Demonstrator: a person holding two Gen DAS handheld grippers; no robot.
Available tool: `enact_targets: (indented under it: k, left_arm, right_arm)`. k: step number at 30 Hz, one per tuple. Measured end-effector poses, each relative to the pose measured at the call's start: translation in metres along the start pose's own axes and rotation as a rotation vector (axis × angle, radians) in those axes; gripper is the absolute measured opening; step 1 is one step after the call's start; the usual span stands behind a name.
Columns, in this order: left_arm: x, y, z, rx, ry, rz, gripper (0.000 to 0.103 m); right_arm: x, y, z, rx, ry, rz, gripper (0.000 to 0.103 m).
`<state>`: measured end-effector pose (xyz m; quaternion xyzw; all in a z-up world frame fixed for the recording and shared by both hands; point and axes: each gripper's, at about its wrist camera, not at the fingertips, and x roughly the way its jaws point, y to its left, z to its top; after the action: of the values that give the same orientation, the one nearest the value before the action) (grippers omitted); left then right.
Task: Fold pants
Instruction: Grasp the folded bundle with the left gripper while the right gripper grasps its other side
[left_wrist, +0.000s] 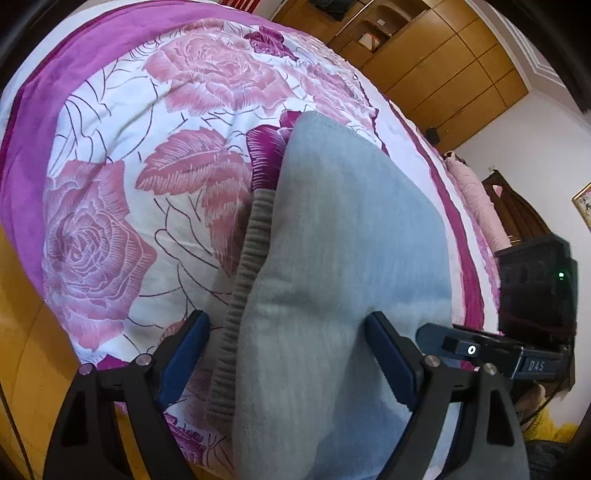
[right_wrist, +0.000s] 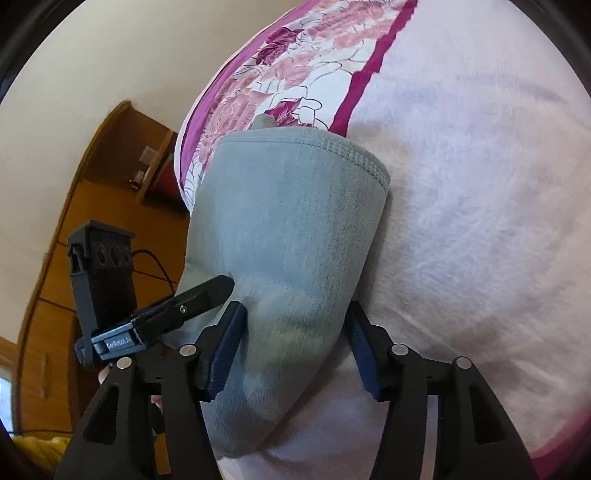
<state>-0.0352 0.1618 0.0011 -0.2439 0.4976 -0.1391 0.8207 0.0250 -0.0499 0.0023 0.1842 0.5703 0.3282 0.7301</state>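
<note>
Grey fleece pants lie folded on the bed, their ribbed waistband along the left edge in the left wrist view. My left gripper is open, its blue pads either side of the near end of the pants. In the right wrist view the pants show a stitched hem at the far end. My right gripper is open, its pads straddling the near fold. The left gripper's body sits just left of it, touching the cloth.
A floral pink and purple bedspread covers the bed, with a plain white fleecy area to the right. Wooden wardrobes stand behind. The right gripper's body is close on the right. Wooden floor lies at the bed's left edge.
</note>
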Motion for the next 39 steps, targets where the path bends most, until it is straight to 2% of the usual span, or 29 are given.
enact_targets:
  k: [3, 4, 6, 10, 12, 17, 20, 27, 39]
  left_arm:
    - [0.004, 0.003, 0.001, -0.029, 0.009, -0.032, 0.089]
    - [0.005, 0.004, 0.001, -0.038, 0.011, -0.042, 0.089]
    - [0.003, 0.001, 0.0, -0.032, 0.004, -0.067, 0.079]
    - [-0.006, -0.01, 0.0, 0.007, -0.027, -0.042, 0.074]
    - [-0.012, -0.012, 0.0, 0.0, -0.039, -0.043, 0.069]
    - [-0.026, -0.016, -0.002, -0.012, -0.065, -0.034, 0.057]
    - [-0.031, -0.023, 0.0, -0.014, -0.074, -0.039, 0.053]
    - [-0.046, -0.054, 0.01, 0.027, -0.117, -0.096, 0.052]
    - [-0.036, -0.152, 0.032, 0.186, -0.119, -0.188, 0.052]
  right_arm:
    - [0.002, 0.007, 0.002, -0.019, -0.01, -0.006, 0.056]
    - [0.001, 0.01, 0.002, -0.033, -0.018, -0.006, 0.051]
    - [-0.001, 0.016, 0.003, -0.061, -0.036, -0.011, 0.045]
    - [-0.014, 0.014, 0.004, -0.053, -0.074, 0.051, 0.029]
    - [-0.019, 0.018, 0.005, -0.06, -0.085, 0.071, 0.027]
    - [-0.031, 0.035, 0.006, -0.125, -0.121, 0.075, 0.025]
    - [-0.048, 0.046, 0.008, -0.179, -0.161, 0.062, 0.025]
    - [-0.094, 0.052, 0.014, -0.228, -0.236, 0.045, 0.025]
    - [-0.189, 0.025, 0.016, -0.251, -0.347, -0.032, 0.025]
